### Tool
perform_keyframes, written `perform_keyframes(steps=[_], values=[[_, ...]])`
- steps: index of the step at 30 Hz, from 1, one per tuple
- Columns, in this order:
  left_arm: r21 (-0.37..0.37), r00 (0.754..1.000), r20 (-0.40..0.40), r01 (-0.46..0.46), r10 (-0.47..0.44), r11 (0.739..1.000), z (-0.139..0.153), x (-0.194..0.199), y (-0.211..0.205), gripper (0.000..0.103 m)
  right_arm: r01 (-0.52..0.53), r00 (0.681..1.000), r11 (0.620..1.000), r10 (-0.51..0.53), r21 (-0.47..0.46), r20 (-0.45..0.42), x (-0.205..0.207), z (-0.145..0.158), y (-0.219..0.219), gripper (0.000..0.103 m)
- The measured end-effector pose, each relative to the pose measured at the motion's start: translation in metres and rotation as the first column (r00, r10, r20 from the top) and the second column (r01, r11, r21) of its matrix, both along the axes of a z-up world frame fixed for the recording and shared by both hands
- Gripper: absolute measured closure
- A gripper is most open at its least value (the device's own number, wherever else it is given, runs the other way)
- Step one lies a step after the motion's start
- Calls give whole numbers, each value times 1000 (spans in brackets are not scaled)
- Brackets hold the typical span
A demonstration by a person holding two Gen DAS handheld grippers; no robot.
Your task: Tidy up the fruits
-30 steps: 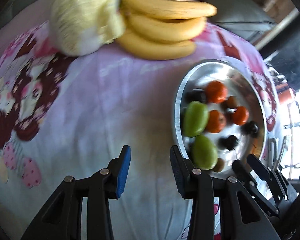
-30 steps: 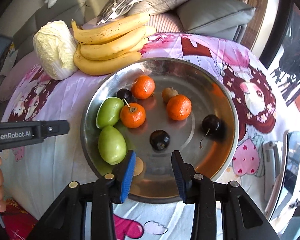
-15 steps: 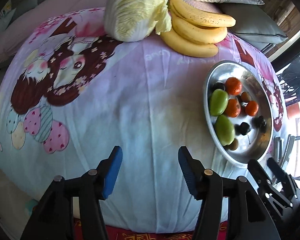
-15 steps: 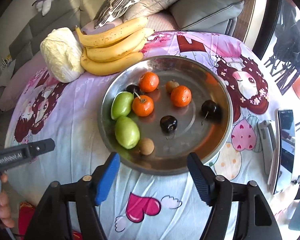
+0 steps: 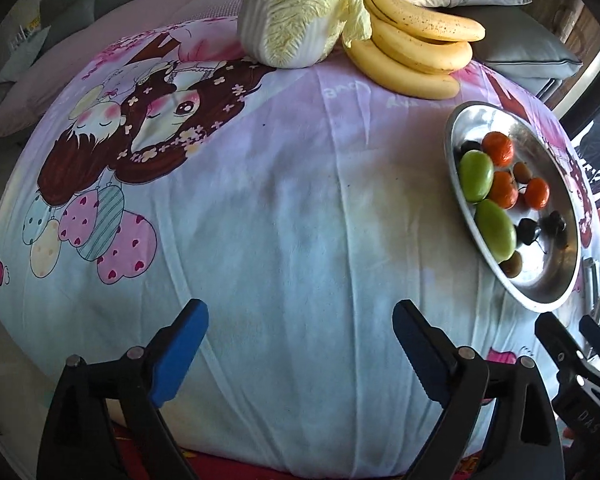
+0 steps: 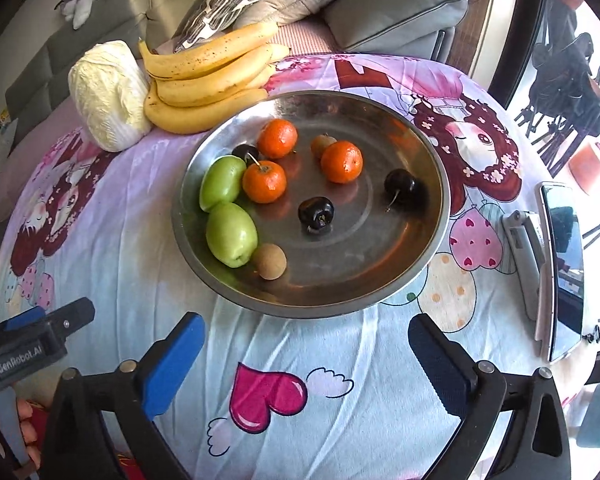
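A round metal dish [image 6: 360, 248] [image 5: 540, 276] on the cartoon-print cloth holds three oranges [image 6: 264, 181], two green fruits [image 6: 231, 234], dark cherries [image 6: 316, 212] and two small brown fruits [image 6: 269, 261]. Behind it lie a bunch of bananas [image 6: 208, 80] [image 5: 412, 52] and a pale cabbage [image 6: 108, 96] [image 5: 296, 12]. My right gripper [image 6: 306, 322] hangs over the cloth just in front of the dish, its jaws opening with nothing between them. My left gripper [image 5: 300, 312] is over bare cloth to the left of the dish, jaws also opening and empty.
A phone [image 6: 562, 268] and a white folded stand [image 6: 524, 248] lie at the table's right edge. Grey and patterned cushions [image 6: 392, 12] sit on the sofa behind. The round table drops away close below both grippers.
Both grippers' jaws have spread from narrow to wide. Both drew back from the dish toward the table's near edge, and the left one shifted left over the cloth.
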State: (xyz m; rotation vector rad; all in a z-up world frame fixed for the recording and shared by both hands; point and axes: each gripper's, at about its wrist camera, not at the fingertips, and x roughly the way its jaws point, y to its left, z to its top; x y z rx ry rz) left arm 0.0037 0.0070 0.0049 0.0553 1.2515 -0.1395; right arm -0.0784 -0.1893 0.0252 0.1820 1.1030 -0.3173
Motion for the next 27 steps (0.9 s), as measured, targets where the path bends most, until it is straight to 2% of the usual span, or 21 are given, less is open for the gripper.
perform_keyframes(steps=[4, 7, 15, 20, 27], values=[[10, 1000, 13, -20, 19, 1000, -11, -2, 6, 9, 9, 1000, 1000, -9, -20, 3, -1, -6, -1, 0], [-12, 999, 4, -41, 41, 999, -14, -1, 11, 9, 36, 999, 999, -36, -17, 2, -3, -9, -6, 0], [38, 997, 73, 27, -30, 999, -7, -11, -6, 9, 39, 999, 999, -38, -31, 25, -6, -7, -5, 0], [56, 996, 88, 22, -27, 998, -5, -13, -7, 9, 51, 998, 998, -50, -31, 41, -7, -6, -8, 0], [38, 995, 95, 19, -23, 999, -4, -13, -4, 9, 57, 997, 997, -54, -47, 50, -9, -4, -6, 0]])
